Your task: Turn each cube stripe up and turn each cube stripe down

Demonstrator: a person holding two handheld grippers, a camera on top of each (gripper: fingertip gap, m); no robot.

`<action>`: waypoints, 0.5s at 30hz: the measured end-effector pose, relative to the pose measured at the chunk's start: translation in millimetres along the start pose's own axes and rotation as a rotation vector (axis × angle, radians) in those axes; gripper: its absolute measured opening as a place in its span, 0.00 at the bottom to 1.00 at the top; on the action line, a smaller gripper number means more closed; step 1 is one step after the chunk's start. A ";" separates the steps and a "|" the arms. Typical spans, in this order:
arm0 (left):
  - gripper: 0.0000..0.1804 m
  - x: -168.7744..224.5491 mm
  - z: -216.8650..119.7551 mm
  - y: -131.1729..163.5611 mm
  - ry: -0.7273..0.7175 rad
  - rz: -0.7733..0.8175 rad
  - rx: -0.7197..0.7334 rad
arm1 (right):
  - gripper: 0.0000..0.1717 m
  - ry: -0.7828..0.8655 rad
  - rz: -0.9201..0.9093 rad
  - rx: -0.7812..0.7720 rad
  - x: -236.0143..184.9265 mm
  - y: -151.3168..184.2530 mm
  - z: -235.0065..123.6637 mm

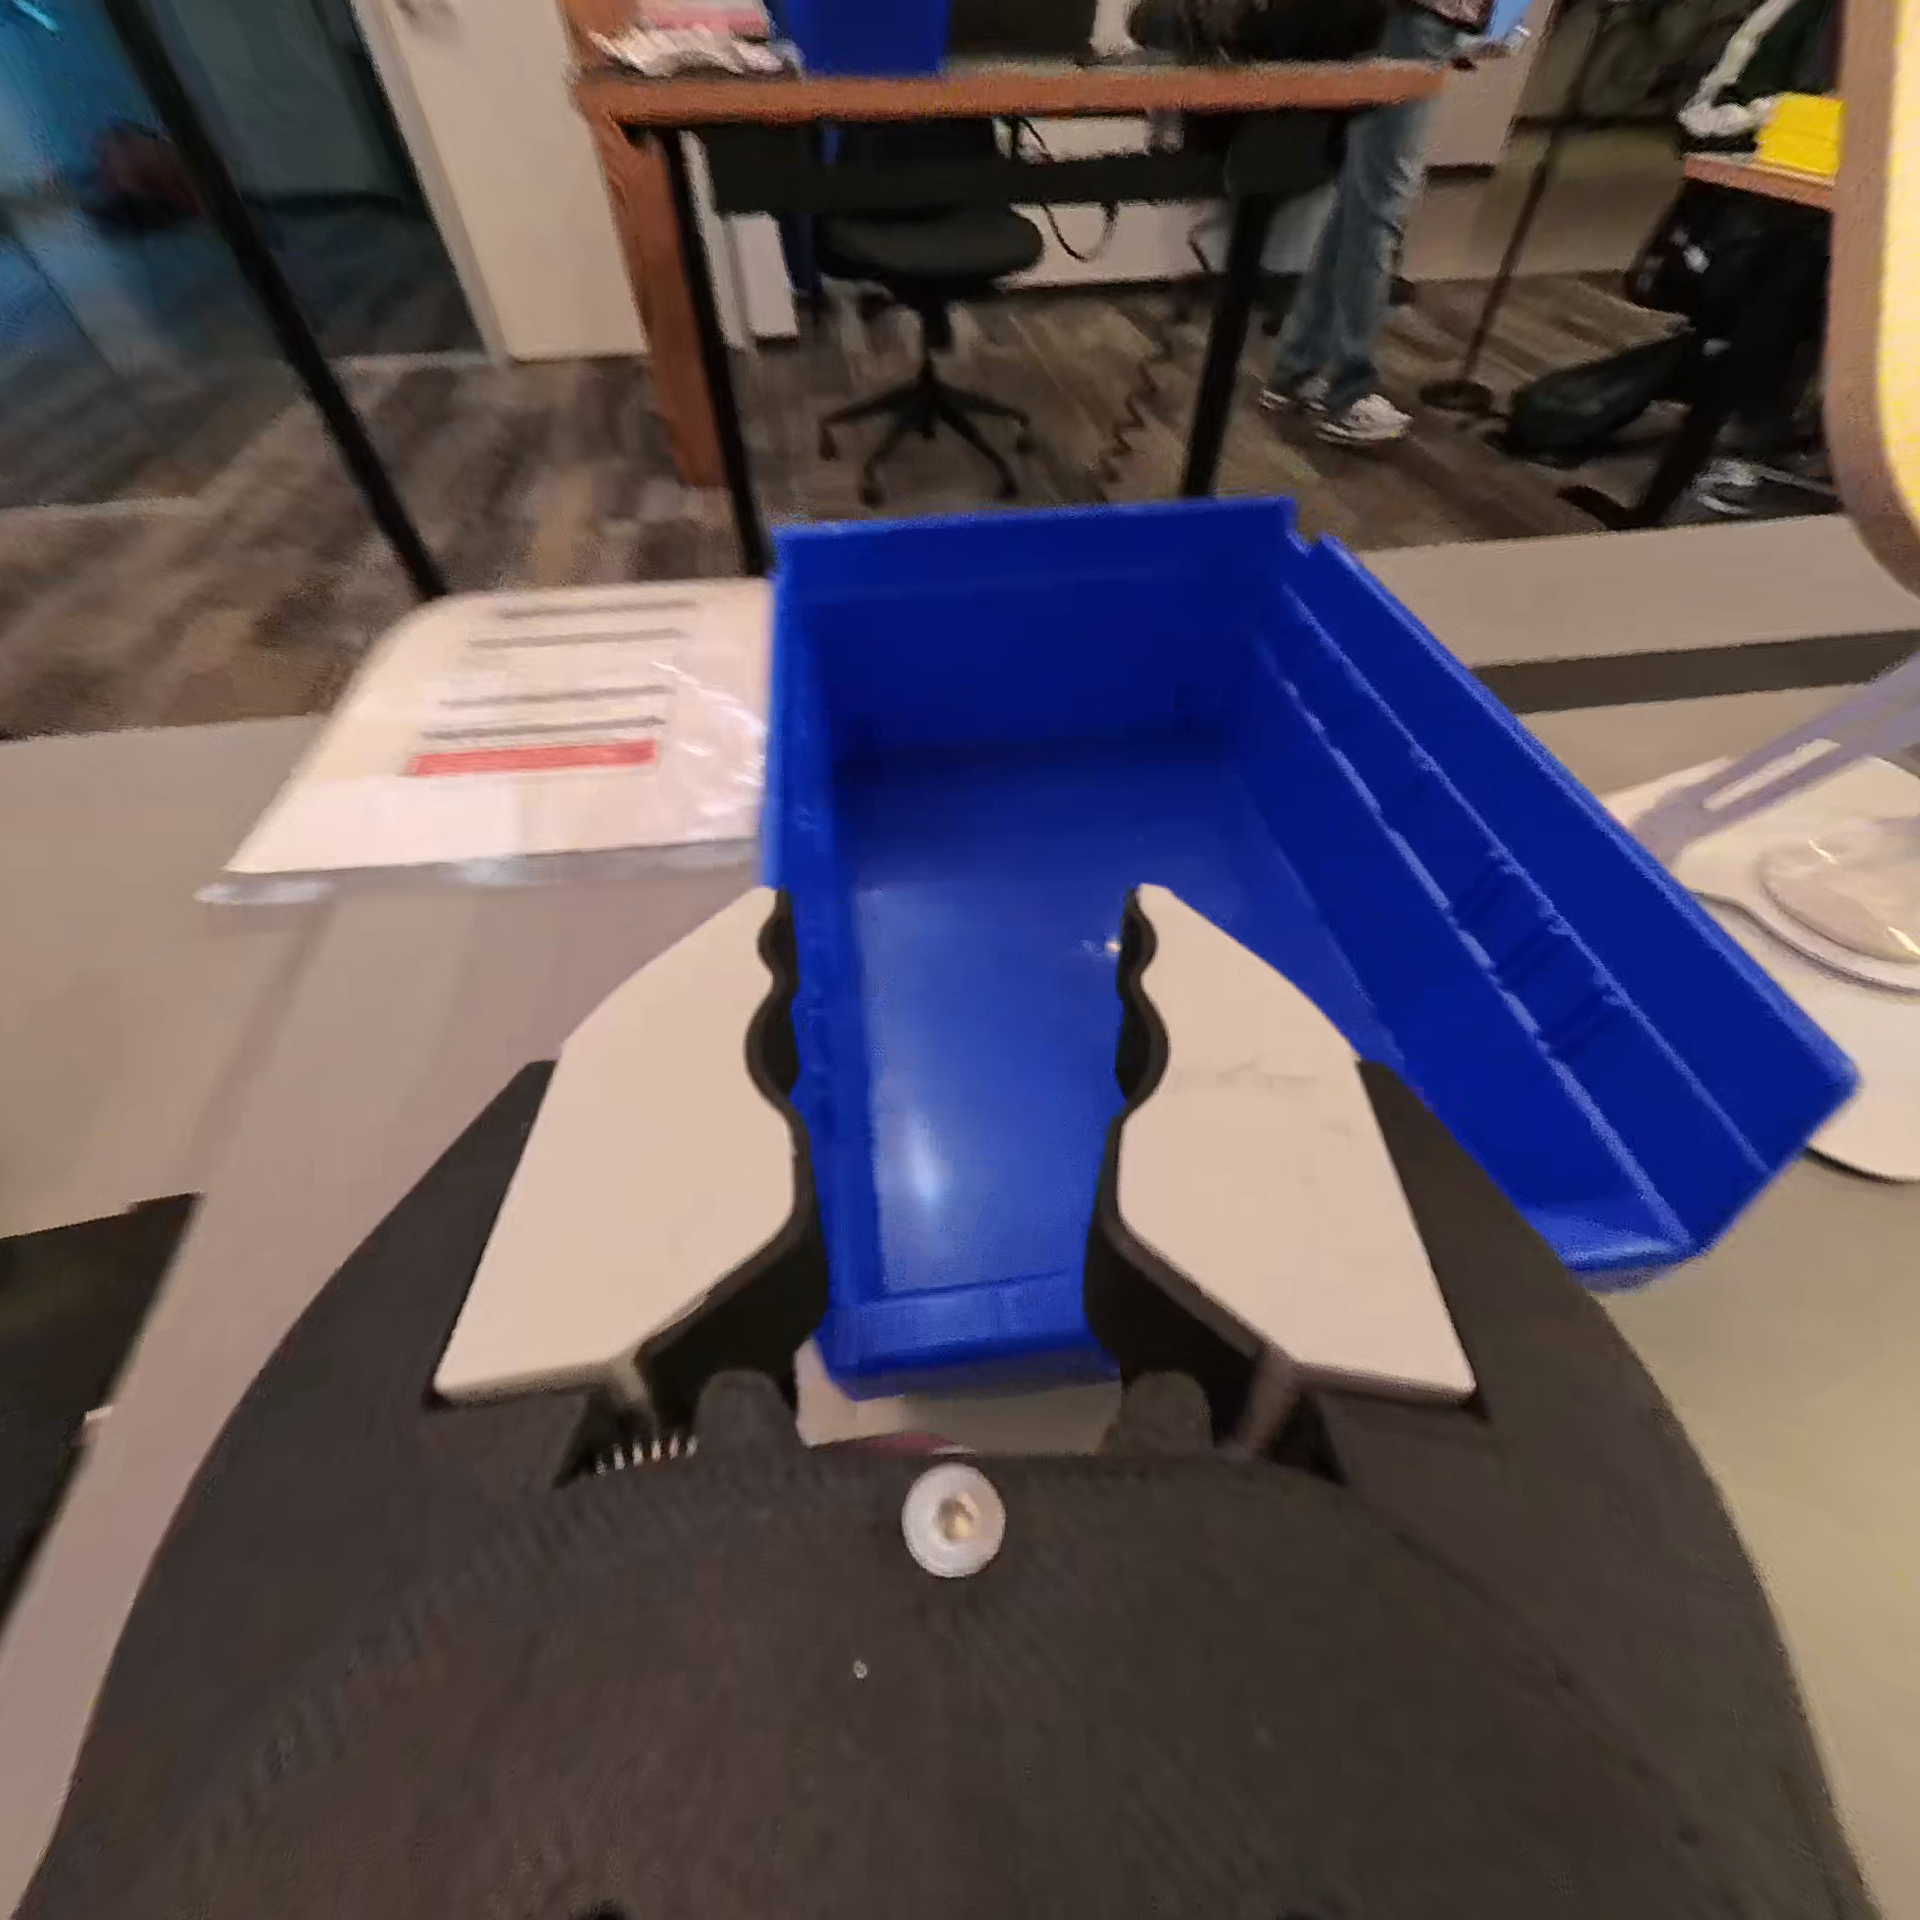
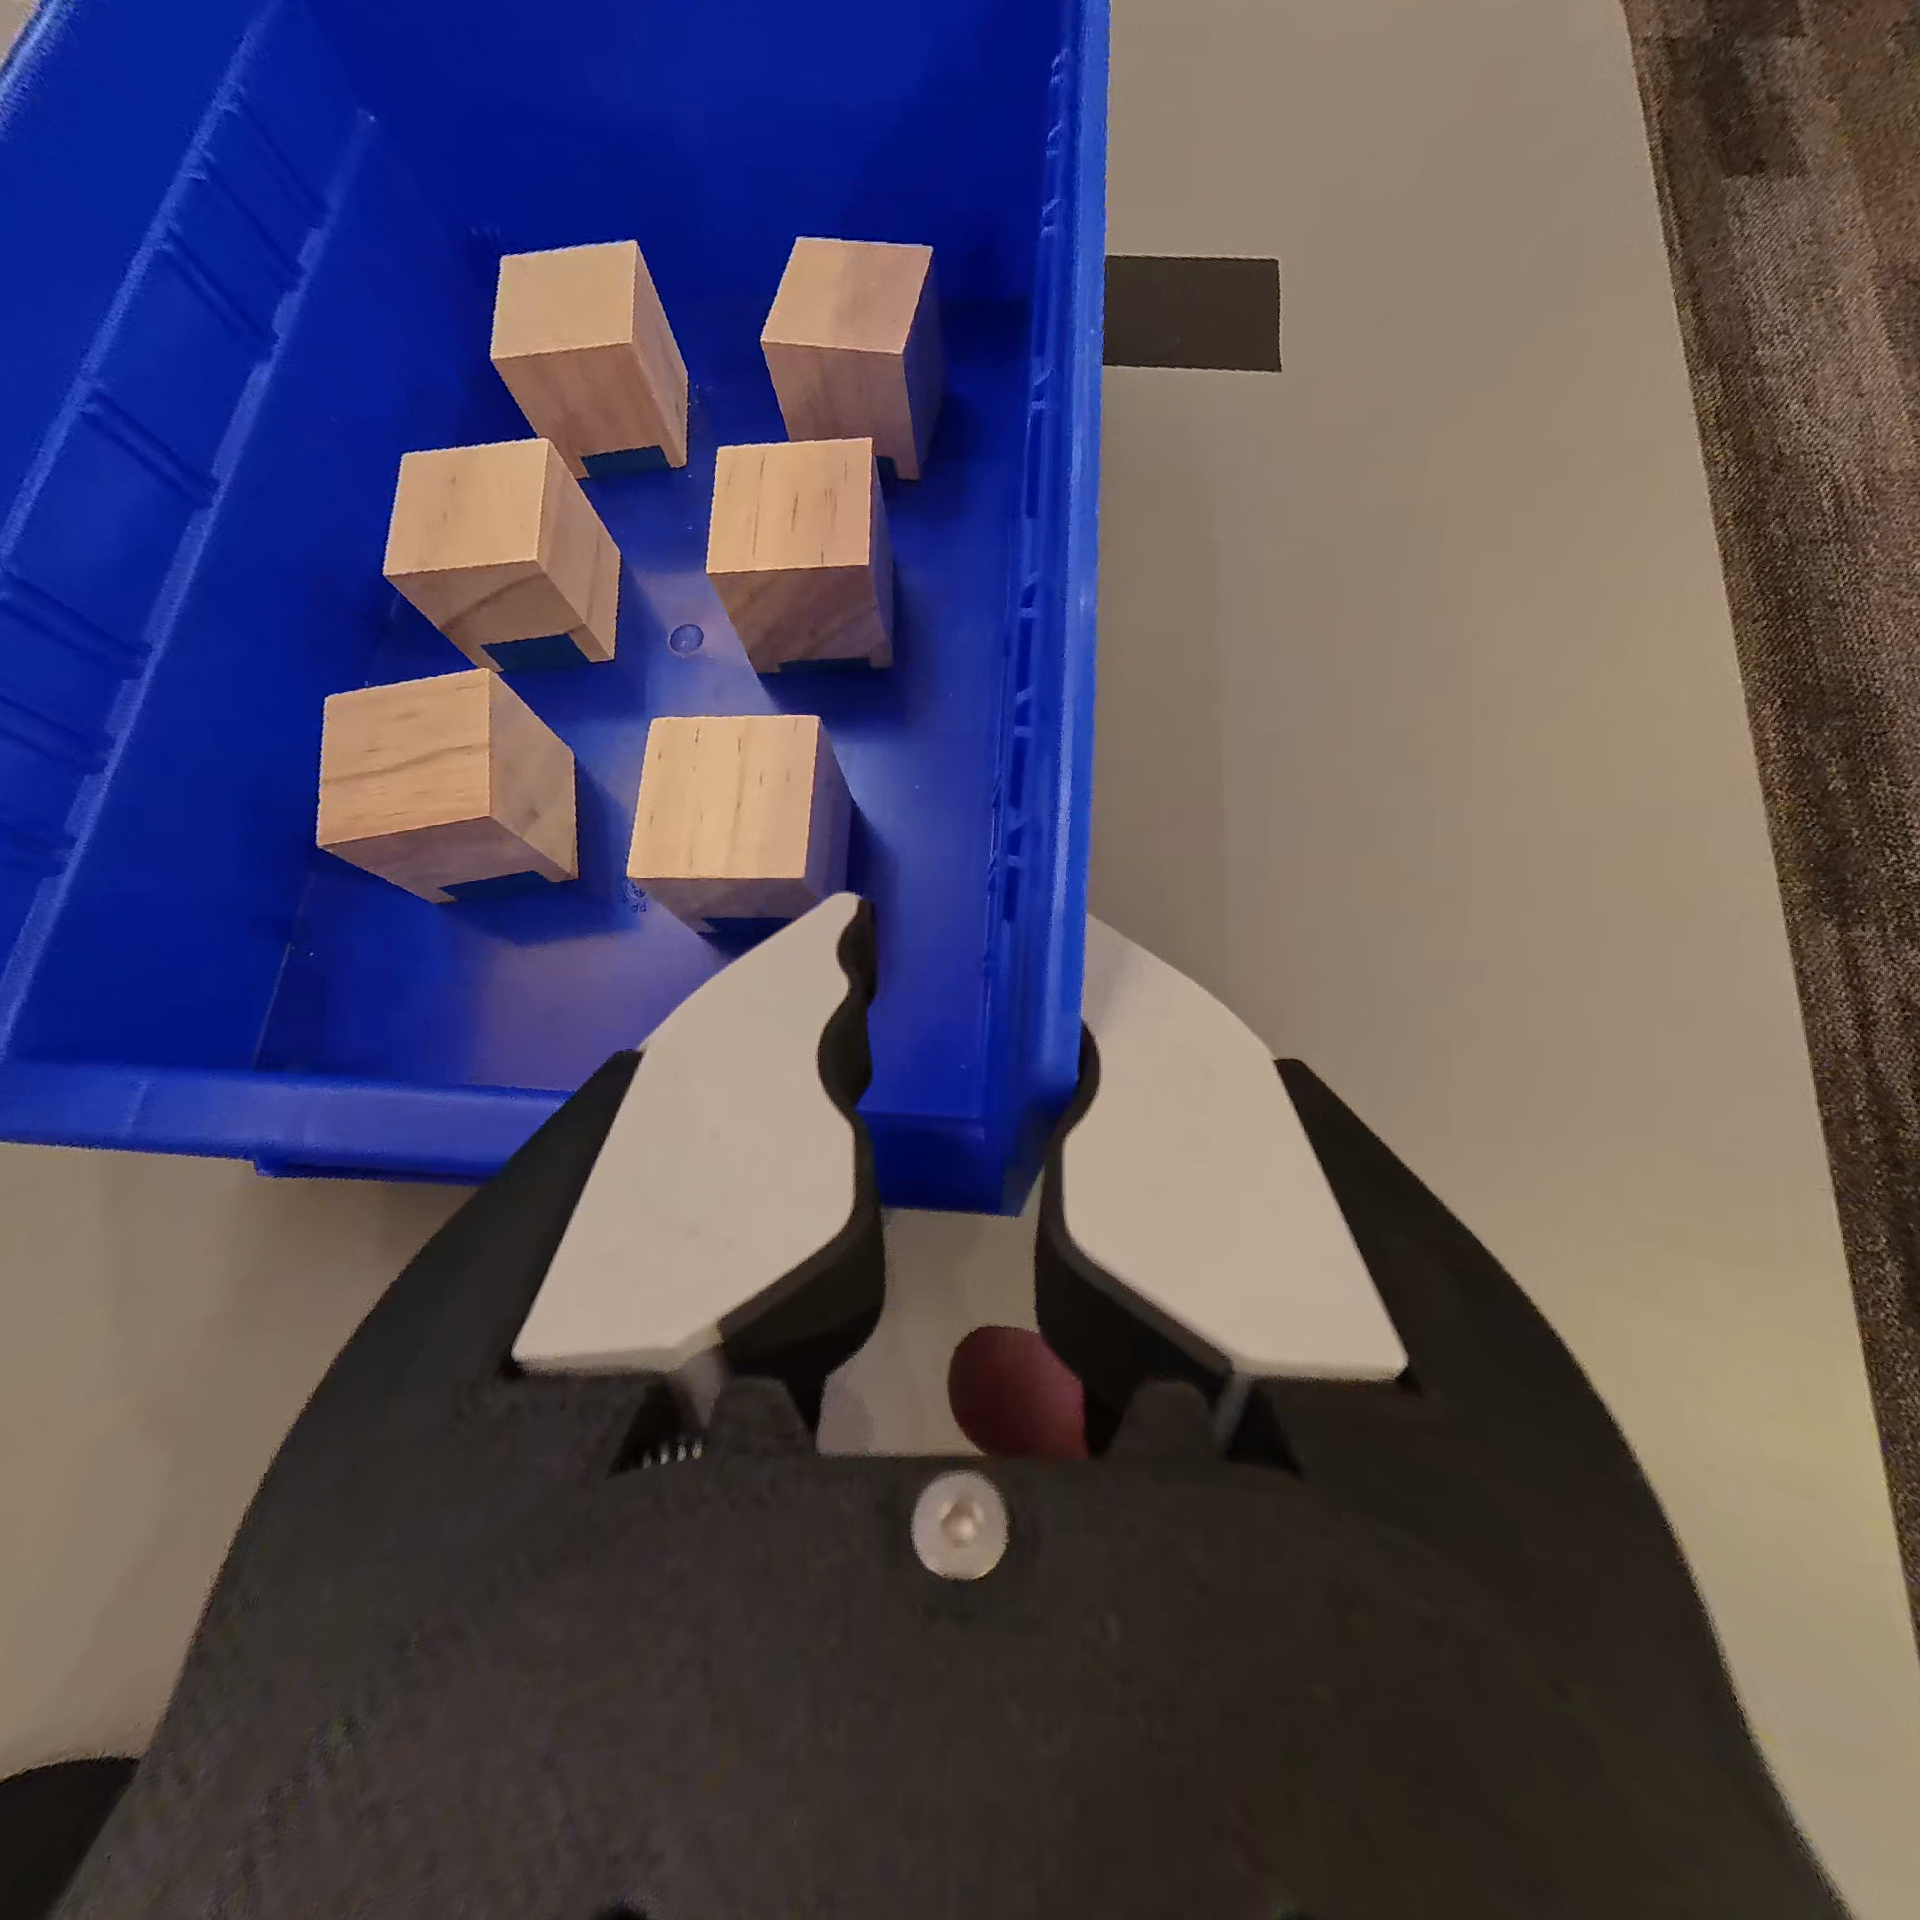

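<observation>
Right gripper [image 2: 971,1023]: the right wall of the blue bin [image 2: 1049,623] is being straddled, not visibly clamped.
Left gripper [image 1: 956,997]: an empty bin's [image 1: 1039,665] left wall is being straddled, jaws wide.
Cubes [image 2: 727,810]: six are standing in the right bin.
Risk: the bin is likely being dragged, toppling cubes.

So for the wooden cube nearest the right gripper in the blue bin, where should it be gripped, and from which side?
Grip the nearest cube from above, with the fingers on its left and right faces. Its flat top stands clear, and there are open gaps toward the neighbouring cube and the bin wall. The front-to-back faces look worse: another cube stands close behind. The notch at its base is best avoided.
</observation>
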State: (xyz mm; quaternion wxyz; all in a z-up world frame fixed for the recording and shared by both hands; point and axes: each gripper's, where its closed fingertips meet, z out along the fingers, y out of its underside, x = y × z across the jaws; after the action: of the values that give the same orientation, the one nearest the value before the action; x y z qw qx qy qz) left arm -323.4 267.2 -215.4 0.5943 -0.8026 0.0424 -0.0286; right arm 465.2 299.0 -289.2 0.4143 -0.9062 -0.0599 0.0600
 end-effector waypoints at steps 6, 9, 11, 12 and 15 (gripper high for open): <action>0.42 -34.5 -3.9 9.1 -0.115 0.003 -0.032 | 0.22 0.024 -0.019 0.009 1.0 -0.9 5.1; 0.42 -37.8 8.0 27.2 -0.120 0.001 -0.083 | 0.20 0.040 -0.029 0.020 3.6 -2.9 4.8; 0.39 -37.8 15.4 35.0 -0.111 -0.018 -0.099 | 0.20 0.062 -0.043 0.036 6.3 -5.6 3.2; 0.37 -36.1 19.3 39.0 -0.097 -0.025 -0.111 | 0.20 0.063 -0.047 0.032 6.6 -5.4 3.7; 0.27 -31.7 30.6 52.4 -0.068 -0.056 -0.156 | 0.19 0.047 -0.036 0.041 6.4 -6.4 4.6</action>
State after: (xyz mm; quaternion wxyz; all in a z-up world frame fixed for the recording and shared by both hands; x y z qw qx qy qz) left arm -353.8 284.4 -274.3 0.5302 -0.8477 0.0020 -0.0148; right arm 470.5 307.6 -287.8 0.4351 -0.8975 -0.0651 0.0326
